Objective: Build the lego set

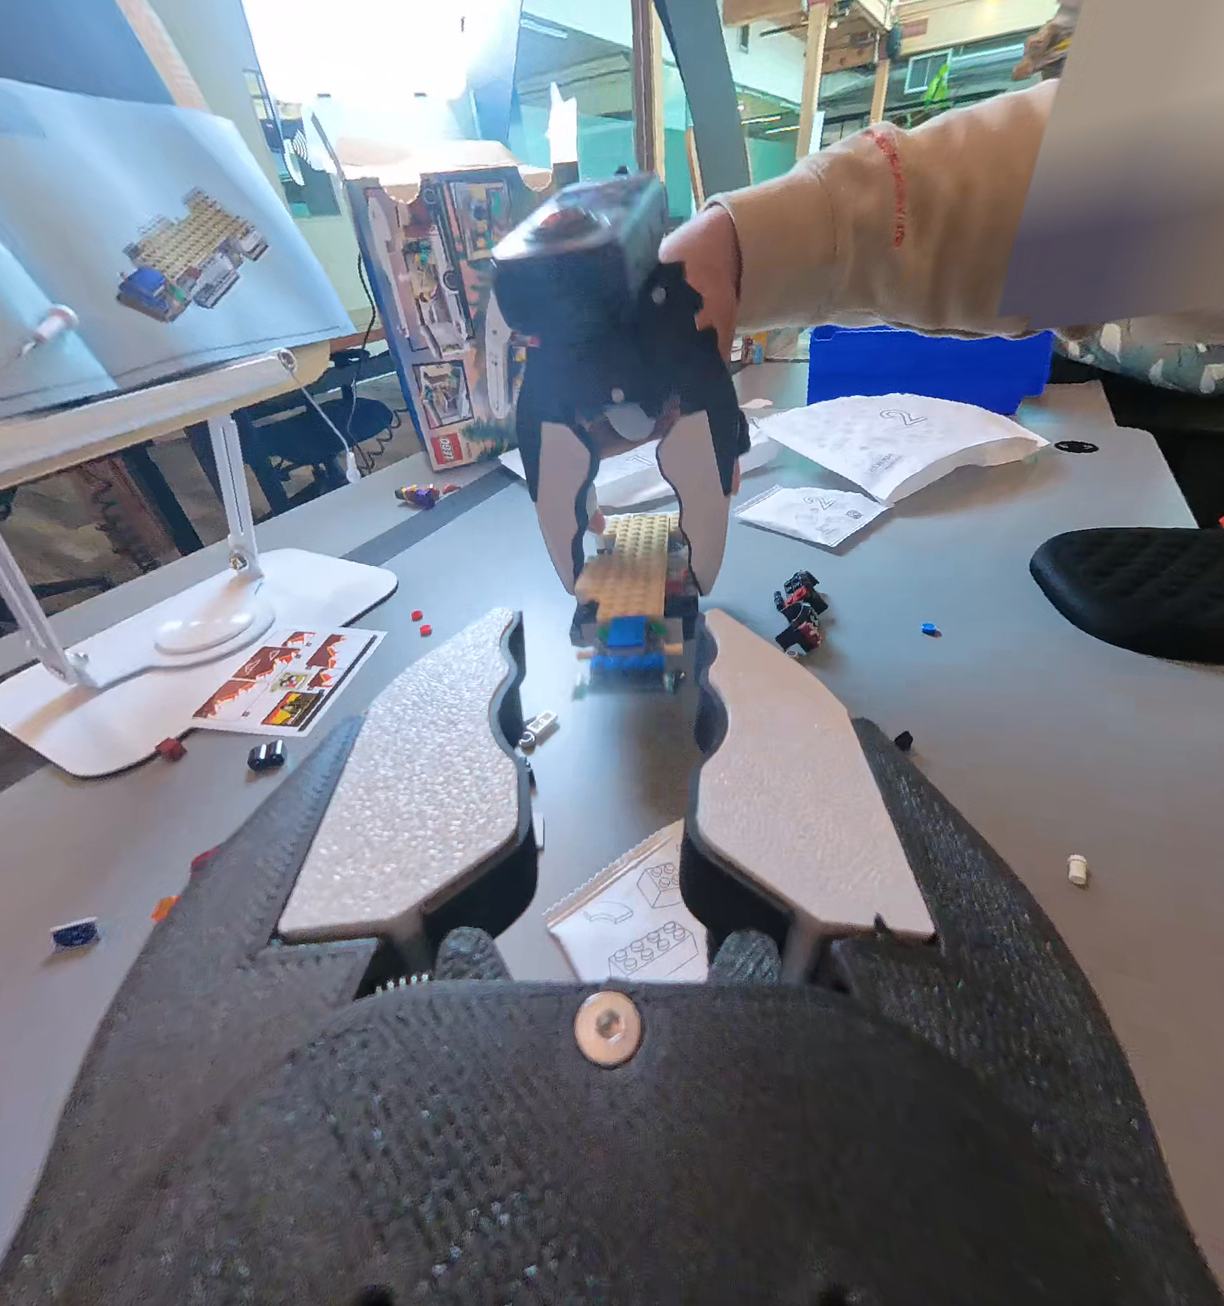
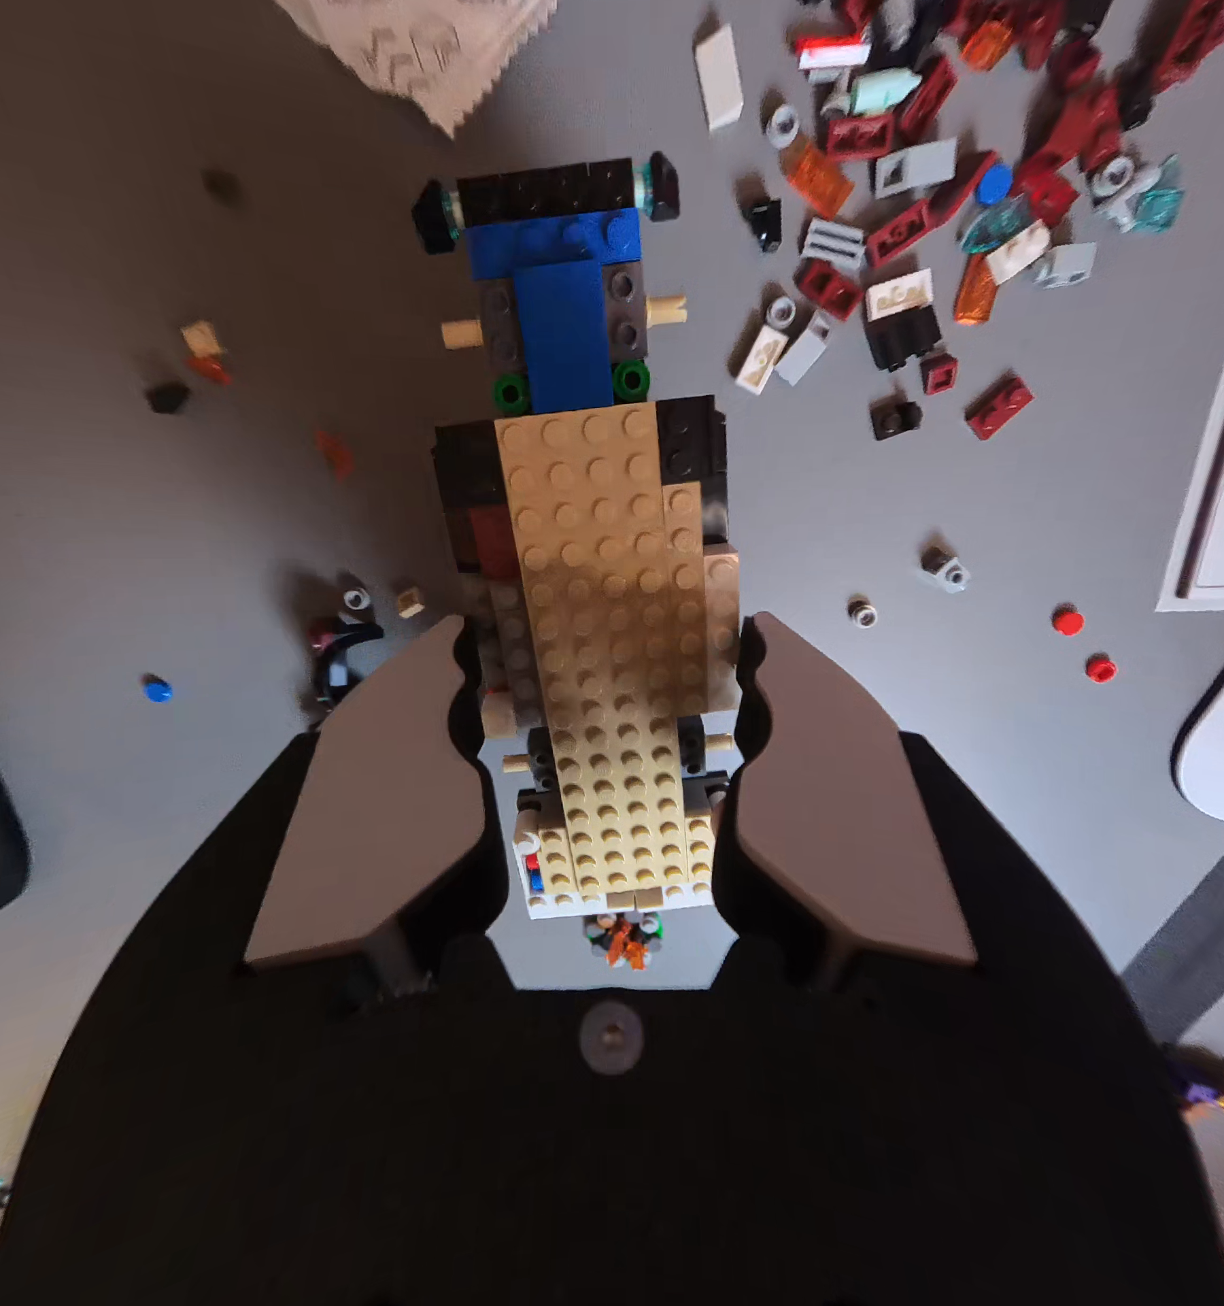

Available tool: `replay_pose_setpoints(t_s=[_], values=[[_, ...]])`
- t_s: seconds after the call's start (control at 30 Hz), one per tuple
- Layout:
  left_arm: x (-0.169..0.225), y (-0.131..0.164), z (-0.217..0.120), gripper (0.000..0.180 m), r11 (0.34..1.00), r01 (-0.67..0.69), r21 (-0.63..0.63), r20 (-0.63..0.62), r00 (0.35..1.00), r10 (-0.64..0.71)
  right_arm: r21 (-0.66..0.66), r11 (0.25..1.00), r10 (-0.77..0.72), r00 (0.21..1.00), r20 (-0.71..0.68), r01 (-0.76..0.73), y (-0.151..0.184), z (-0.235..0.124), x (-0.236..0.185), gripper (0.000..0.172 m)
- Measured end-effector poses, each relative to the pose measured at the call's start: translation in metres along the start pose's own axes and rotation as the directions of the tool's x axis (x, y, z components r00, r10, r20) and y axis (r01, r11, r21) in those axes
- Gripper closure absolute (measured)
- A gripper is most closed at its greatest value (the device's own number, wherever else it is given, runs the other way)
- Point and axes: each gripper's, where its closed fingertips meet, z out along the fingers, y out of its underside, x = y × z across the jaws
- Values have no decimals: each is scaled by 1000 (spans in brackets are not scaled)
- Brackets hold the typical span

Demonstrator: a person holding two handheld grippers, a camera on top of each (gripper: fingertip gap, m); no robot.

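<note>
The right gripper [image 1: 630,565] comes down from above over a long brick model [image 2: 595,565] that stands on the grey table [image 1: 948,742]. Its two fingers are on both sides of the model's tan middle part, and they seem to press on the model's flanks, so I judge that the model is clamped between them. The left gripper [image 1: 609,636] is low over the table, just in front of the blue front end of the model. Its fingers [image 1: 439,742] stand apart with nothing between them; they do not touch the model. Below them lies a small paper bag [image 1: 623,912] with brick drawings. To the left of the model stands a white stand [image 1: 192,636] with an open booklet [image 1: 171,247], and beside its foot lies a sticker sheet [image 1: 291,678]. Loose bricks [image 2: 948,212], mostly dark red, lie in a heap near the front of the model, and two red studs [image 2: 1082,643] lie apart from them. A small black and red part [image 1: 800,611] lies to the right.
</note>
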Motion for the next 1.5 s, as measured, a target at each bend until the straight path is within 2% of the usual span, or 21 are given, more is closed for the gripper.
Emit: replay_pose_setpoints(t_s=[0.13,0.3,0.5,0.67,1.13,1.3,1.43,1.5], values=[[0,11,3,136,1000,-6,-25,4,1000,6,-90,994,-70,997,-25,67,7,21,-1,101],[3,16,3,136,999,-6,-39,-5,1000,6,-113,989,-103,994,-21,100,8,22,-23,101],[7,21,6,138,999,4,-51,-29,1000,-6,-108,993,-47,998,-53,41,31,26,-33,101],[8,24,7,140,998,9,-61,-36,999,-11,-77,997,-12,998,-63,7,37,21,-32,101],[9,32,9,142,996,14,-87,-47,999,-19,-98,994,-61,996,-72,54,23,33,-19,101],[11,35,10,142,995,17,-100,-58,998,-23,-39,999,-24,998,-60,22,19,28,-20,101],[11,36,10,142,994,21,-103,-60,998,-27,39,999,25,999,-33,-24,12,10,-19,99],[11,36,10,143,995,26,-100,-59,998,-33,98,994,59,998,-30,-56,9,-4,-11,114]])
